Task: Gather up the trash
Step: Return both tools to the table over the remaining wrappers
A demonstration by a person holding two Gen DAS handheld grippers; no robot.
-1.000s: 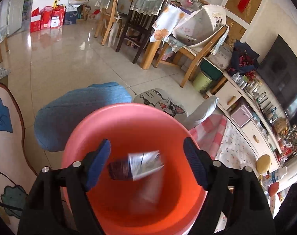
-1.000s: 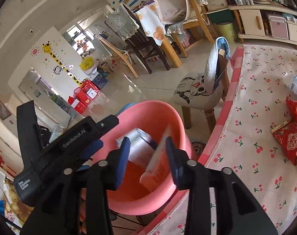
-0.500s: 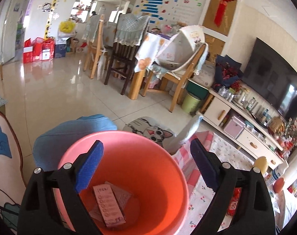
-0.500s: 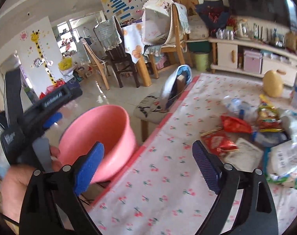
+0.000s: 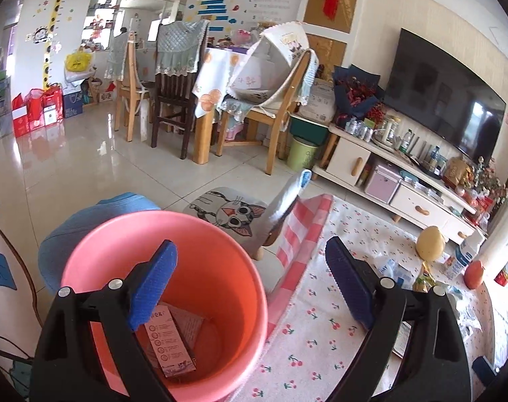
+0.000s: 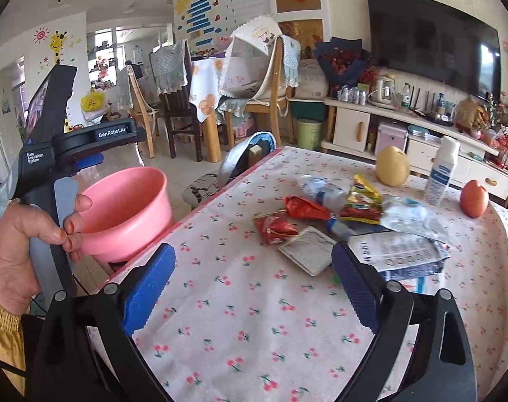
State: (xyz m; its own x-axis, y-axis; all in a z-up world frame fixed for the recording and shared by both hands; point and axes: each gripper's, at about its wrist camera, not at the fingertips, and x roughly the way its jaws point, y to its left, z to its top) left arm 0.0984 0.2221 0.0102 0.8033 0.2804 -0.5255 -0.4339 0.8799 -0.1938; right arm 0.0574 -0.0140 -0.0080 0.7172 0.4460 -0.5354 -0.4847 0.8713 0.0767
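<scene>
While both tools gape, pink bin (image 5: 240, 288) holds cartons (image 5: 168, 345), wrappers (image 6: 305, 207) on table (image 6: 237, 318)

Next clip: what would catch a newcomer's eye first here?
The pink bucket beside the table edge, with a flat carton lying at its bottom. Then the heap of wrappers in the middle of the cherry-print tablecloth, ahead of the right gripper, whose jaws stand wide open and empty.
</scene>
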